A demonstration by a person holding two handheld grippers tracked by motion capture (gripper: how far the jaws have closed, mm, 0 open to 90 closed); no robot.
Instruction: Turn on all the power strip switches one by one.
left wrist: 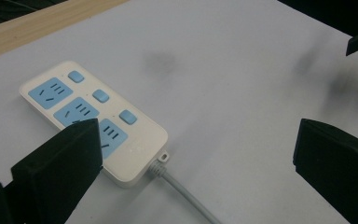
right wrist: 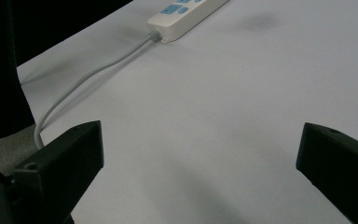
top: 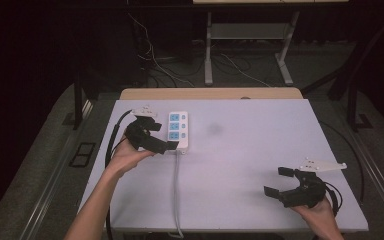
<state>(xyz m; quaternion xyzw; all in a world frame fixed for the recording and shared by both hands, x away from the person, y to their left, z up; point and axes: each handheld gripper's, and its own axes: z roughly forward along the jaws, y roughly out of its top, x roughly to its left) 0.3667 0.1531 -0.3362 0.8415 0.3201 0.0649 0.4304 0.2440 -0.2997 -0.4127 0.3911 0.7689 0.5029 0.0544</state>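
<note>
High view: a pale grey table (top: 240,150) seen from above. A white power strip (top: 178,131) with three blue sockets lies on the table's left part, at about ten o'clock from the table's middle. Its grey cord (top: 176,190) runs from the strip's near end toward six o'clock and off the table's front edge. The left gripper (top: 161,136), held in a hand (top: 126,157), sits just beside the strip at the strip's nine o'clock, jaws spread, one jaw at the strip's near end. The right gripper (top: 280,181) is well apart, at about four o'clock from the table's middle, jaws spread over bare table.

Left gripper view: two black jaws stand wide apart, holding nothing. The power strip (left wrist: 93,119) lies at ten o'clock, and the left jaw overlaps its nearest socket. The cord (left wrist: 186,196) leaves toward five o'clock.

Right gripper view: the jaws are wide apart and empty. The power strip (right wrist: 186,16) lies far off at twelve o'clock, and its cord (right wrist: 88,84) curves toward eight o'clock.
</note>
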